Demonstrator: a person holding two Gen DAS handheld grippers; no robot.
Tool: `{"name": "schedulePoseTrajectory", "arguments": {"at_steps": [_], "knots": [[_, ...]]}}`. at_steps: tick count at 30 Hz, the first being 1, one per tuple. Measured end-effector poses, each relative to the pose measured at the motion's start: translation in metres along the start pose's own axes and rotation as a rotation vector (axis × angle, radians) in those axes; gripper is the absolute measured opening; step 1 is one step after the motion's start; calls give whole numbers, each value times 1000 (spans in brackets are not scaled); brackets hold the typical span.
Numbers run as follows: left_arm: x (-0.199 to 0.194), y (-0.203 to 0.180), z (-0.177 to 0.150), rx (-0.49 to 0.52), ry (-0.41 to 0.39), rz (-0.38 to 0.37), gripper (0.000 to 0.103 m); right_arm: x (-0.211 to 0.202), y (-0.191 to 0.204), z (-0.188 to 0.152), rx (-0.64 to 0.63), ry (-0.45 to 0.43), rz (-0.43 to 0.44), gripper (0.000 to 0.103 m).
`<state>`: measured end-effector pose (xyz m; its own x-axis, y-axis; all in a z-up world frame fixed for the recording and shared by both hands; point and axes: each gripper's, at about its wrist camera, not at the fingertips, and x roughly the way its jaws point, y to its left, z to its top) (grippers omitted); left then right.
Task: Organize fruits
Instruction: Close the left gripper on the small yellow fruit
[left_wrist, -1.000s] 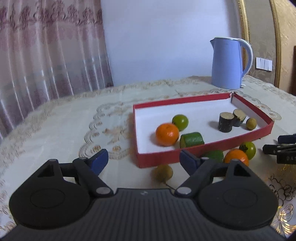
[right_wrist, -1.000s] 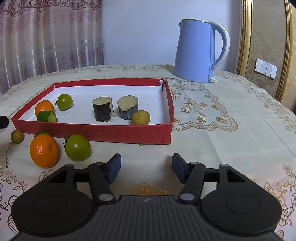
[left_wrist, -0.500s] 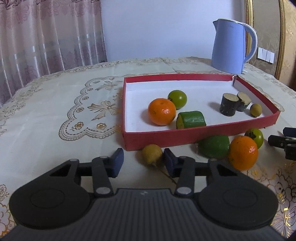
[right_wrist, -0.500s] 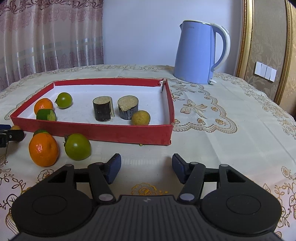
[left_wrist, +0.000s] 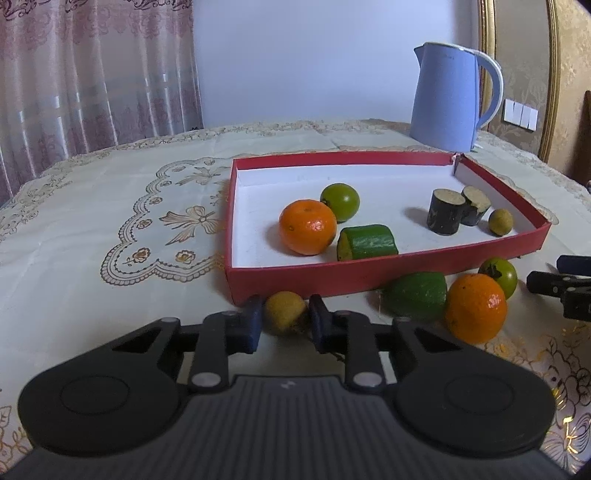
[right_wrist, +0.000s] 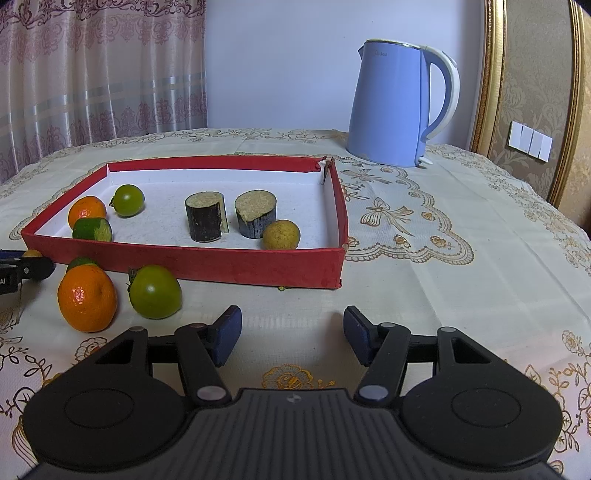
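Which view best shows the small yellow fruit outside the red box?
The left wrist view: the small yellow fruit sits whole between the left tongs, pads pressing it. The right wrist view shows only a sliver at its left edge.

**Soft daylight, sharp fisheye frames**

Even, cool light, perhaps from the curtain (left_wrist: 92, 81) side. Soft shadows sit under the fruit in the red tray (left_wrist: 332, 280). A small glare spot marks the loose orange (right_wrist: 86, 297). Edges bow and darken at the corners; no motion blur.
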<state>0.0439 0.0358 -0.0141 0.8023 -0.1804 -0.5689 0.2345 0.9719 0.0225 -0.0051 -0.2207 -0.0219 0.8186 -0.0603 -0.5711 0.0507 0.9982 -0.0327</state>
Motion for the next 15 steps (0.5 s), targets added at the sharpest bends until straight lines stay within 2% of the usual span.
{"name": "schedulePoseTrajectory", "arguments": {"at_steps": [8,12,15], "knots": [[0,1,0,-6,1,-3,24,-10,7,-2,-34,-47,-23,60],[0,2,0,-9,1,-6,24,-16,18,-2,-44,-46,71,60],[0,3,0,-17,1,-11,24,-22,28,0,-65,-77,84,60]]}}
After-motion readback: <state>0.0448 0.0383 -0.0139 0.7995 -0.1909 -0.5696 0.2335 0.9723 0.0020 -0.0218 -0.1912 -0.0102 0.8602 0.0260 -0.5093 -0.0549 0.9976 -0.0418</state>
